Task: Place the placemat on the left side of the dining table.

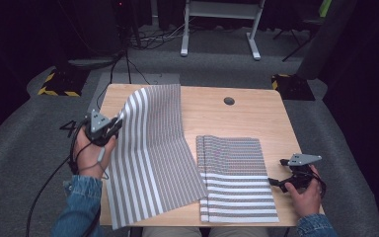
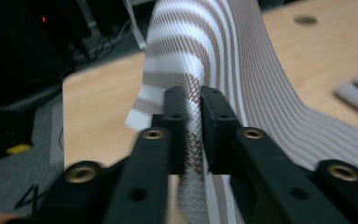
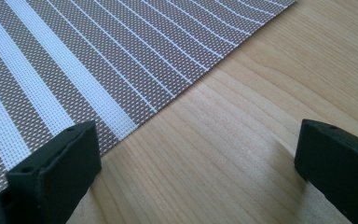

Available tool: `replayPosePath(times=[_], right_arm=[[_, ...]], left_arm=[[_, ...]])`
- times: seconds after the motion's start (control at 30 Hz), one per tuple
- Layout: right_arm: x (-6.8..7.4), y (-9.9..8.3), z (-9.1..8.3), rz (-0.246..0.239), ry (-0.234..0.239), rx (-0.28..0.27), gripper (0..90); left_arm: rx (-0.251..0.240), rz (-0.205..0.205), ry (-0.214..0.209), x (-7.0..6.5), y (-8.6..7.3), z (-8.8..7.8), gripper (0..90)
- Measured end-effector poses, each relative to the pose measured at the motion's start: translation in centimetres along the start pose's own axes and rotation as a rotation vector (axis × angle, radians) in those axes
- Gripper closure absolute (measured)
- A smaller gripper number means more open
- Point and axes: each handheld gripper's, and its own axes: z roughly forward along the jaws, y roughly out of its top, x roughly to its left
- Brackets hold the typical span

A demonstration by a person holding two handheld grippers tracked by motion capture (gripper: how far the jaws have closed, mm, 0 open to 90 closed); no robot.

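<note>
Striped mat point(image 2: 196, 51) is pinched at its edge between the two black jaws of the left gripper point(image 2: 193, 100), which are pressed tight on the cloth with only the mat's thin weave between them. From that pinch the mat is lifted off the wood, and it curves up and away in brown and white bands before it comes down again on the table point(image 2: 98, 107). In the high view the left gripper point(image 1: 109, 129) is held by the left hand point(image 1: 93, 153) near the table's left edge, and the same striped mat point(image 1: 150, 148) is seen raised at its far left corner, while the rest of it is spread flat down to the near edge — one near corner hangs a little over it. A second mat point(image 1: 234, 177), folded and lying flat, is placed just beside it on the right, and the two are touching or nearly so along their sides. The right gripper point(image 3: 196, 158) is held wide open, with bare wood of the table point(image 3: 242, 121) between its jaws and nothing gripped; its left jaw is set just over the edge of the folded mat point(image 3: 74, 60). In the high view the right gripper point(image 1: 286, 183) is held low by the right hand point(image 1: 306, 195) at the right side of the table point(image 1: 276, 118). A small round hole point(image 1: 229, 100) is seen in the far part of the tabletop — well apart from both mats.
</note>
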Motion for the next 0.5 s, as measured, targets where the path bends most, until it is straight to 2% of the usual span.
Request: replayPosePath(times=[0.07, 0.1, 0.2, 0.3, 0.4, 0.5], right_arm=[[0.0, 0.0, 0.0, 0.001, -0.001, 0.000, 0.5], [0.0, 0.0, 0.0, 0.000, -0.002, 0.001, 0.5], [0.0, 0.0, 0.0, -0.001, -0.002, 0.001, 0.5], [0.0, 0.0, 0.0, 0.000, -0.002, 0.001, 0.5], [0.0, 0.0, 0.0, -0.002, -0.002, 0.002, 0.5], [0.0, 0.0, 0.0, -0.002, -0.002, 0.001, 0.5]], left_arm=[[-0.043, -0.005, 0.016, 0.4, 0.2, 1.5, 47.4], [-0.052, -0.017, 0.007, 0.3, 0.1, 1.9, 42.6], [-0.048, -0.025, -0.044, -1.3, -0.4, 2.1, 42.1], [-0.013, -0.041, -0.078, -3.0, -1.3, 1.6, 41.4], [0.004, -0.058, -0.096, -4.9, -2.2, 0.4, 38.2], [0.023, -0.070, -0.111, -6.9, -2.9, -1.7, 34.5]])
